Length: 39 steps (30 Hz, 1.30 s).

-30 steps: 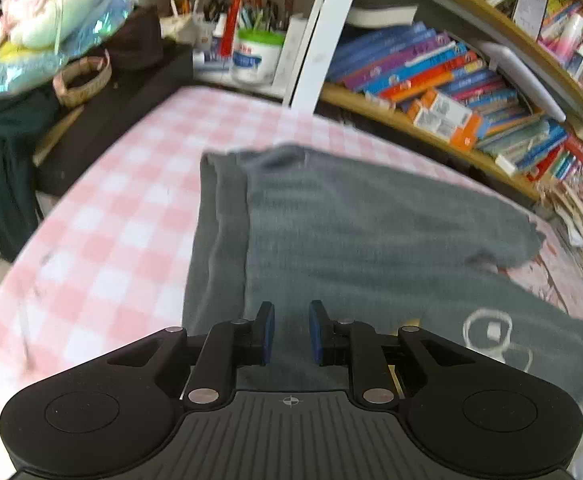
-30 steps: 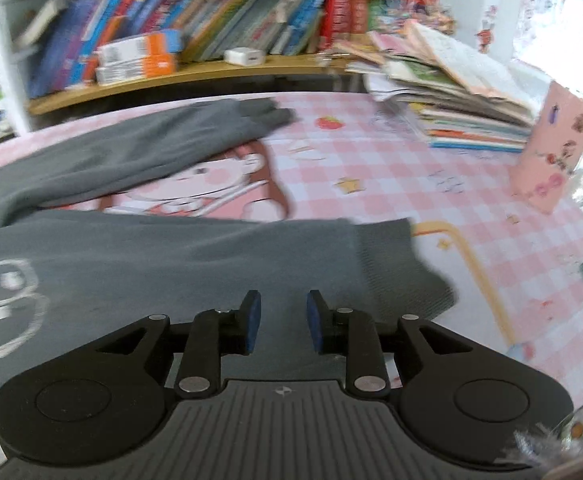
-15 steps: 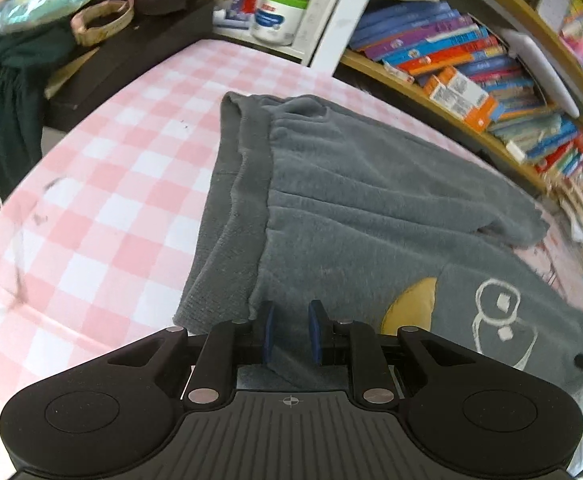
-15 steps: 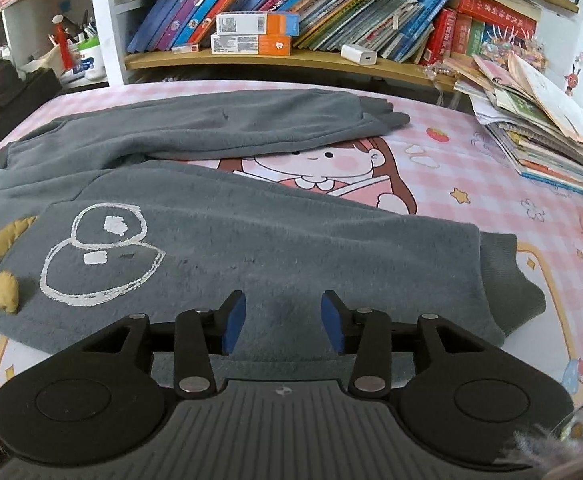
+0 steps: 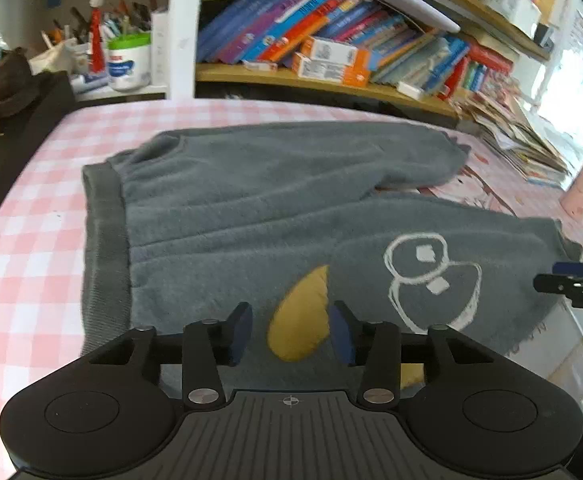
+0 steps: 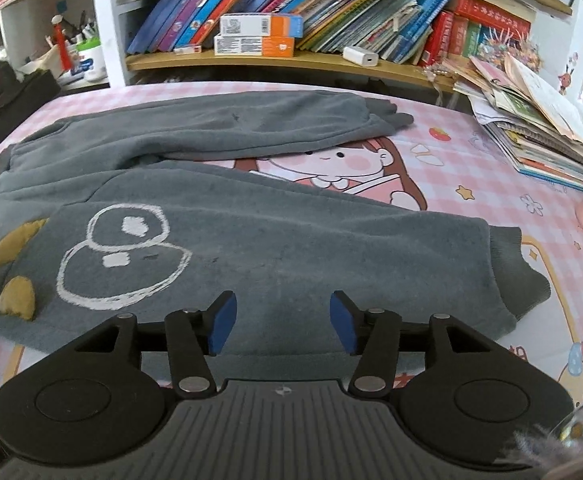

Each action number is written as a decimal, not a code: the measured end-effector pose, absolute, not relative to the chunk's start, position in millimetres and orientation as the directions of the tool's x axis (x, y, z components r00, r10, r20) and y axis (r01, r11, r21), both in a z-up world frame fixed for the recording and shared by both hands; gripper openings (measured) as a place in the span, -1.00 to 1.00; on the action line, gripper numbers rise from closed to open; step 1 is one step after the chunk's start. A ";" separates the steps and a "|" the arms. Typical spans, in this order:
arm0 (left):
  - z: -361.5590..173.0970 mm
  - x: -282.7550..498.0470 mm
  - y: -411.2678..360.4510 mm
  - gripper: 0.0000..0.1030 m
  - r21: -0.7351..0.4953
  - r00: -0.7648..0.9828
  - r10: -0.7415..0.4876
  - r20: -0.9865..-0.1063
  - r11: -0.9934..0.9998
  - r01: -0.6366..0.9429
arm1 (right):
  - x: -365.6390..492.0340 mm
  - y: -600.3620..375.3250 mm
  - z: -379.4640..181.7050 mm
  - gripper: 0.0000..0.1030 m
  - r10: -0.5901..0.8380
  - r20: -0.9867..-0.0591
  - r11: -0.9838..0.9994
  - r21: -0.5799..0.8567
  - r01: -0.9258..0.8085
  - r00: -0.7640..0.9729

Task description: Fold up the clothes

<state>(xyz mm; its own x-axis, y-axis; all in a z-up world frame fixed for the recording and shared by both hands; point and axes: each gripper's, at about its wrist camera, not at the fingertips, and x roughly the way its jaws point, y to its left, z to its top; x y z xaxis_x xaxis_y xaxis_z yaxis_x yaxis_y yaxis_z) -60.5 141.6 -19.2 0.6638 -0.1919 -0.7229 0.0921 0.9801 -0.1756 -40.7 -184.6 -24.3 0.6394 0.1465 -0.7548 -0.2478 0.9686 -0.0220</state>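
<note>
Waistband (image 5: 105,248) left view, cuff (image 6: 519,280) right view

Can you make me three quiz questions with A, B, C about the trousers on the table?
1. Where do the grey trousers lie?
A on the pink checked table
B on the bookshelf
C on the floor

2. What colour is the drawing on the trousers?
A red
B white
C green

3. How is the right gripper?
A shut on the trousers
B apart, pinching nothing
C holding a book

Answers: 1 A, the trousers are spread flat on the table. 2 B, the outline is white. 3 B, its jaws are opening, with the cloth below untouched.
</note>
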 end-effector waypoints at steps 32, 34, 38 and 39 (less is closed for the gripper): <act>-30.3 -84.9 147.6 0.35 -0.209 0.620 -0.278 -0.734 0.961 0.183 | -67.2 -134.2 -24.5 0.31 0.101 -0.786 0.942 -0.122 -0.313 0.610; -30.9 -83.4 143.4 0.35 -0.201 0.617 -0.268 -0.740 0.963 0.178 | -64.6 -137.1 -26.2 0.32 0.109 -0.786 0.939 -0.118 -0.322 0.608; -30.6 -79.1 132.5 0.36 -0.179 0.615 -0.242 -0.750 0.970 0.162 | -55.7 -145.8 -29.1 0.33 0.131 -0.782 0.936 -0.105 -0.336 0.610; -30.3 -77.6 129.7 0.37 -0.174 0.616 -0.234 -0.752 0.972 0.157 | -52.5 -149.0 -29.7 0.34 0.136 -0.781 0.935 -0.101 -0.339 0.610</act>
<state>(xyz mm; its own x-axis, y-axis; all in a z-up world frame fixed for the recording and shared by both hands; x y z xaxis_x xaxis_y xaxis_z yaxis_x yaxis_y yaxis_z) -77.6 129.7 -30.3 0.6156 -0.2341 -0.7525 0.1566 0.9722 -0.1743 -52.5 -149.0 -29.7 0.6096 0.1365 -0.7809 -0.3393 0.9352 -0.1014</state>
